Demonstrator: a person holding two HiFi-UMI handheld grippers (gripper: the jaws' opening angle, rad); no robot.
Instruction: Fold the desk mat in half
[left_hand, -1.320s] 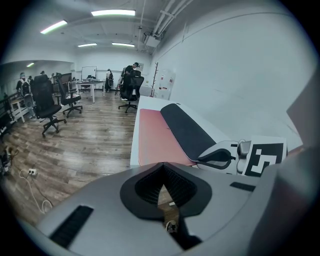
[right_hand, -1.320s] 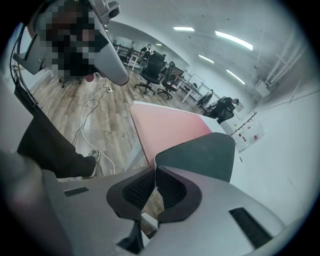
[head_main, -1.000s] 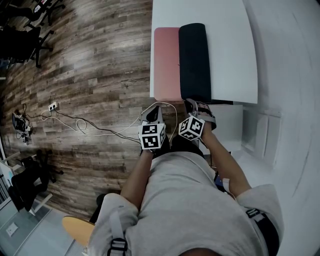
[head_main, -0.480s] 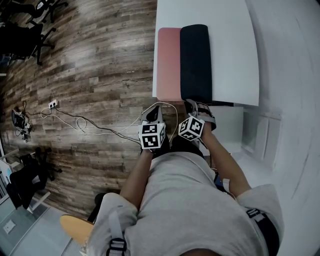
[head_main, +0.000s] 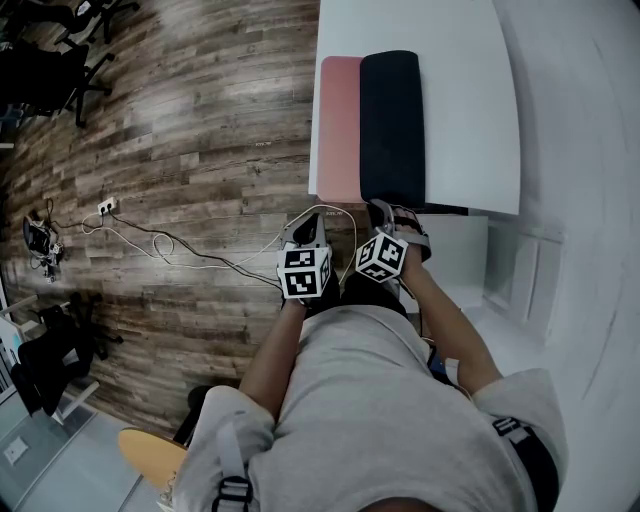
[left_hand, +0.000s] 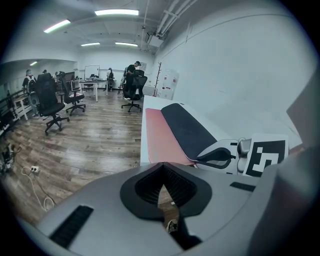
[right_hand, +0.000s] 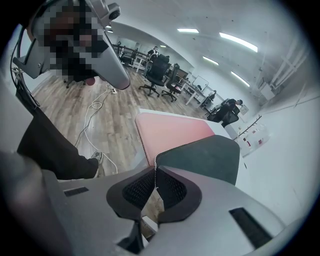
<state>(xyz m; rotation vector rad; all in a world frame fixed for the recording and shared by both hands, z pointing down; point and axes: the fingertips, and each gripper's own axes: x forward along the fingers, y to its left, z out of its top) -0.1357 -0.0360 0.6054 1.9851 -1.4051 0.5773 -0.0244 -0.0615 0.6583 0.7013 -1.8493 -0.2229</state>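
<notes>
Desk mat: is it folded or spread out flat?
Folded. The desk mat has a dark layer turned over on top of its pink face, leaving a pink strip uncovered beside it.

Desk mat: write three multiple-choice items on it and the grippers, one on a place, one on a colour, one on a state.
1. Where does the desk mat lie?
A. On the wood floor
B. On the white table
C. On an office chair

2. Which colours does the mat show?
A. Pink and dark
B. Green and yellow
C. Blue only

3. How do the jaws of the left gripper stand?
A. Wide apart
B. Closed on a cable
C. Together, with nothing between them

Answers:
1. B, since the head view shows the mat flat along the table's left side.
2. A, since a pink strip lies beside a dark flap folded over it.
3. C, since the left gripper view shows the pad tips meeting with only floor behind them.
</notes>
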